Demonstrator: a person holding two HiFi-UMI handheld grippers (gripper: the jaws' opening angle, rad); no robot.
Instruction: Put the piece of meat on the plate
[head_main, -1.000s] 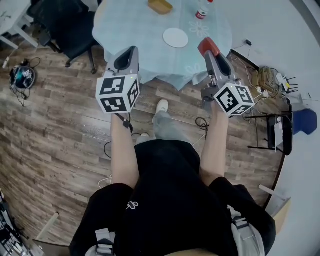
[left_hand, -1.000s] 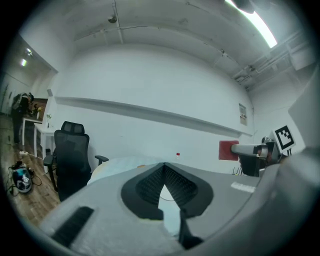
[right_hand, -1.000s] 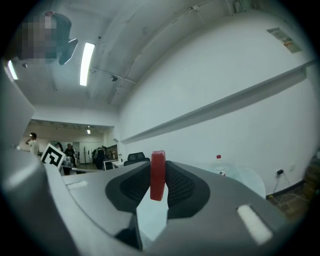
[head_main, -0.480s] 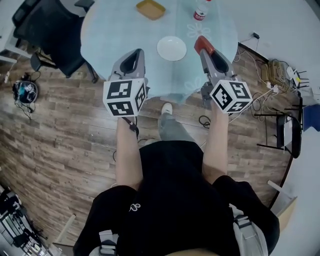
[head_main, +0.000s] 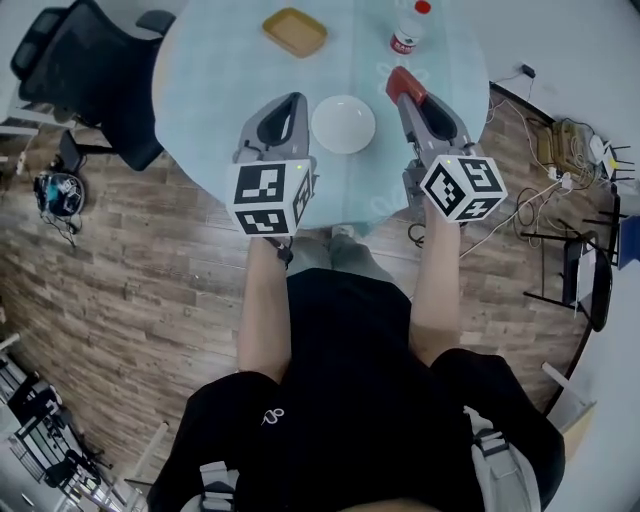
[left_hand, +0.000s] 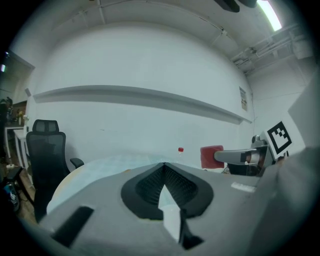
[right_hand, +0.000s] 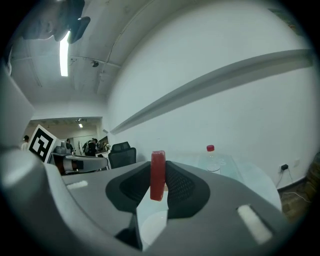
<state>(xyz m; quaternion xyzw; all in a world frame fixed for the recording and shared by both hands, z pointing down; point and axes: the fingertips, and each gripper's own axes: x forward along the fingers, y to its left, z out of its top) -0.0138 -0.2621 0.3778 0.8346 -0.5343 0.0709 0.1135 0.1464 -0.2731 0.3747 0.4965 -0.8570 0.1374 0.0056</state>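
A red piece of meat (head_main: 403, 80) is clamped upright between the jaws of my right gripper (head_main: 408, 92). In the right gripper view the meat (right_hand: 157, 175) stands as a thin red slab between the pads. The white plate (head_main: 343, 124) lies empty on the round table (head_main: 215, 90), between the two grippers in the head view. My left gripper (head_main: 292, 99) hovers just left of the plate over the table's near part. Its tips (left_hand: 163, 165) meet with nothing between them. From the left gripper view the meat (left_hand: 211, 156) shows at the right.
A yellow-brown tray (head_main: 295, 31) and a clear bottle with a red cap (head_main: 405, 30) stand at the table's far side. A black office chair (head_main: 85, 70) is at the table's left. Cables and a metal rack (head_main: 575, 270) lie on the wooden floor at right.
Both grippers have moved forward from above the floor to over the table's near part. The plate now lies between them. The meat stays in the right gripper.
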